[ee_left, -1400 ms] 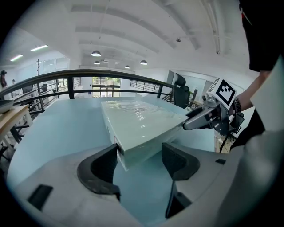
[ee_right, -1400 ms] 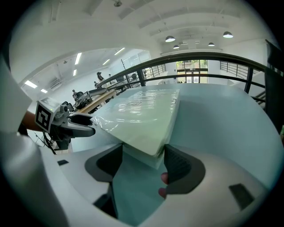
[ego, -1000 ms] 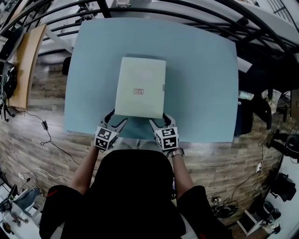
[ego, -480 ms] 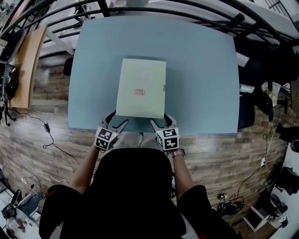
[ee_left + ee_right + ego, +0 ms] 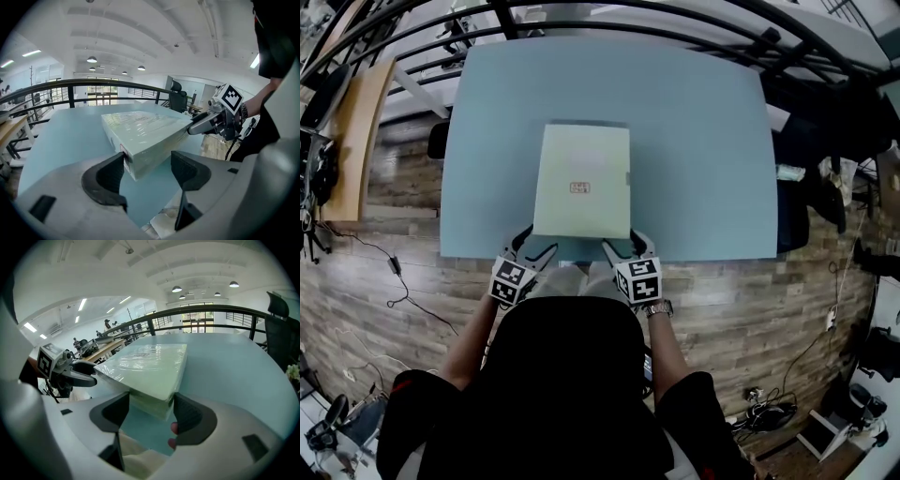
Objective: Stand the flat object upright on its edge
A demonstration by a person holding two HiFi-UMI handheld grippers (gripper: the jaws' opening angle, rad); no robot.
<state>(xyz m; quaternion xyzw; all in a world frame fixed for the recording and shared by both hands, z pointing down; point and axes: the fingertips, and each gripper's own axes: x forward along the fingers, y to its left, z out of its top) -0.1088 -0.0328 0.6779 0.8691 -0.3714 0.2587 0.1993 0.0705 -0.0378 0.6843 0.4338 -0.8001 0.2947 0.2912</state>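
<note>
Your left claw [image 5: 537, 241] and right claw [image 5: 619, 241] gape wide, each straddling a near corner of the flat box [image 5: 581, 181] lying on the surface [image 5: 703, 141]. It looks stiff but film-wrapped, likely slippery; grip those corners.

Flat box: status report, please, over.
Left gripper and right gripper open, each straddling a near corner. Box flat on table, not yet upright. Nothing in the way.
</note>
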